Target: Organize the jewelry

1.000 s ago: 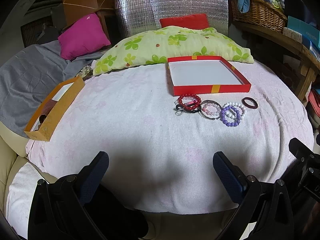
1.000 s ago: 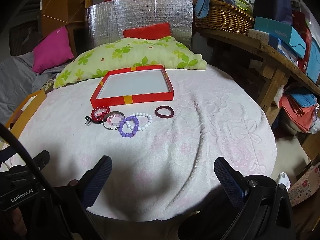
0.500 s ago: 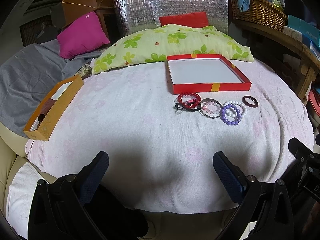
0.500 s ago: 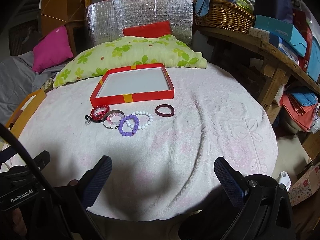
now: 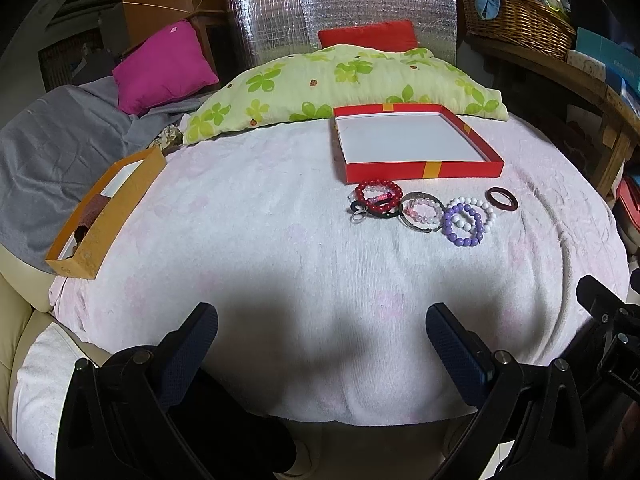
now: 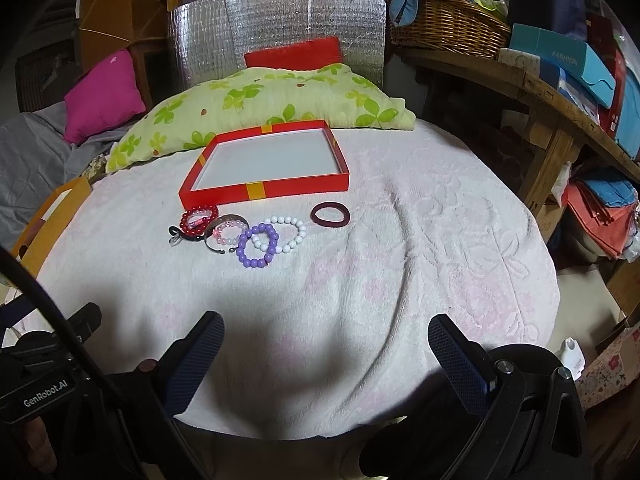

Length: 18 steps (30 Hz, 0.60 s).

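Observation:
A shallow red box (image 5: 424,168) (image 6: 264,191) with a white floor lies open on the pale pink towel. In a row just in front of it lie several bracelets: a red beaded one (image 5: 379,196) (image 6: 199,219), a pale pink one inside a metal bangle (image 5: 423,212) (image 6: 229,233), a purple one (image 5: 463,225) (image 6: 258,245) overlapping a white one (image 5: 478,207) (image 6: 285,233), and a dark maroon ring (image 5: 501,199) (image 6: 330,214). My left gripper (image 5: 322,338) and right gripper (image 6: 326,338) hover open at the towel's near edge, well short of the jewelry, holding nothing.
An orange cardboard tray (image 5: 105,210) sits at the towel's left edge. A green floral pillow (image 5: 340,84) lies behind the red box. To the right stands a wooden shelf (image 6: 560,100) with a wicker basket (image 6: 448,28) and boxes.
Both views have shifted slightly; the box and bracelets sit a little higher in frame. Neither gripper has changed its opening and no jewelry has moved.

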Motion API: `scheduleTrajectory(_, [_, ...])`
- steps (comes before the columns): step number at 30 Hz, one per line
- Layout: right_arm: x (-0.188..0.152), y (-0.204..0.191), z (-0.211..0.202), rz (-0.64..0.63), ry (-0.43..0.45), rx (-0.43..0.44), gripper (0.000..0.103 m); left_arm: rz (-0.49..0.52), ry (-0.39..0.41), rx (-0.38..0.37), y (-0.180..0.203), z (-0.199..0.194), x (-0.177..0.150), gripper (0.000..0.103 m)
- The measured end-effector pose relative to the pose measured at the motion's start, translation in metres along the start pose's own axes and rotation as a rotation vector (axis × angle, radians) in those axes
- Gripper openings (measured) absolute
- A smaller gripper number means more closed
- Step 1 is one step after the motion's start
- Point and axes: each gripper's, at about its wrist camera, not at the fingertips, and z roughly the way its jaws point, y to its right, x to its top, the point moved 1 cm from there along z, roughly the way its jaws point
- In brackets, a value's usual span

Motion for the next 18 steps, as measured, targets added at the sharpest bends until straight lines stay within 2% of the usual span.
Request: scheduleTrajectory(18, [-0.0024,-0.0002,0.0046,-0.001,-0.014,0.0,0.103,0.003,-0.01,-0.001,-0.0015,0.0042,-0.0019,0.103])
